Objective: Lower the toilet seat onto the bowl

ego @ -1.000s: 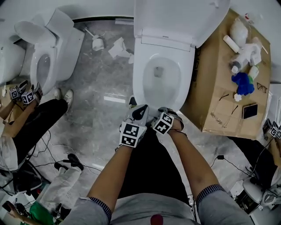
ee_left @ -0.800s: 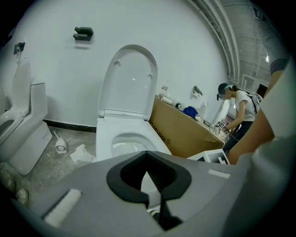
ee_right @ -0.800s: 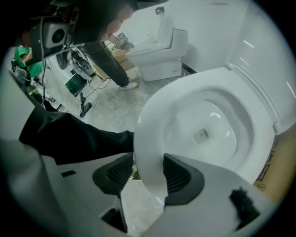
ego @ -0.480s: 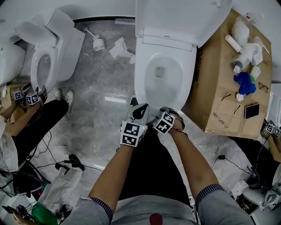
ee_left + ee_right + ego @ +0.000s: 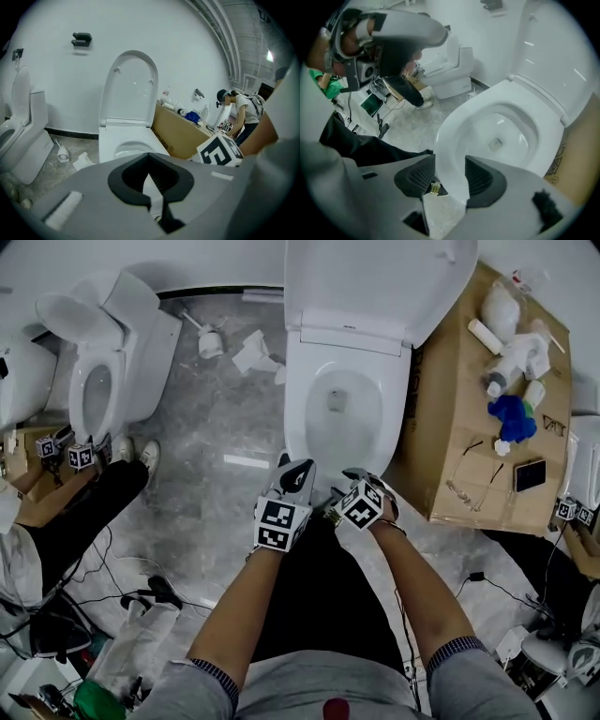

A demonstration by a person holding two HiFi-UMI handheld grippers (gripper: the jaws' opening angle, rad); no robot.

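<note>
Okay, head view first: the seat (image 5: 302, 418) lies flat on the bowl and the lid (image 5: 375, 277) stands up against the wall behind it. Both grippers sit at the bowl's front end, close together. The left gripper (image 5: 296, 476) overlaps the front rim on its left side, and the right gripper (image 5: 349, 480) is just beside it. Right of the toilet is a box (image 5: 450, 456), its left edge just beside the bowl. A blue cloth (image 5: 509, 418) lies near the box's right edge and a phone (image 5: 529, 474) toward its near right corner. Across the floor (image 5: 206, 427) to the left there's a second toilet (image 5: 103, 362), with crumpled paper (image 5: 253, 348) between the two.

Now the left gripper view: the left gripper (image 5: 149, 159) has its jaws drawn in and the tips meet. Only a thin white sliver shows through the hollow between the pads, and they clamp nothing. Beyond them the lid (image 5: 133, 86) is upright and the seat (image 5: 119, 149) is down beneath it. The box (image 5: 176, 133) runs away on the right, with a person (image 5: 241, 110) past its far corner.

And the right gripper view: the right gripper (image 5: 450, 158) has its jaws apart at a narrow gap. The front end of the seat (image 5: 454, 126) shows between them, with floor just below. Whether the pads touch the seat, I can't tell. The lid (image 5: 553, 61) rises at upper right, the side of the box (image 5: 576, 159) sits at the right edge, and the second toilet (image 5: 450, 70) is well back.
</note>
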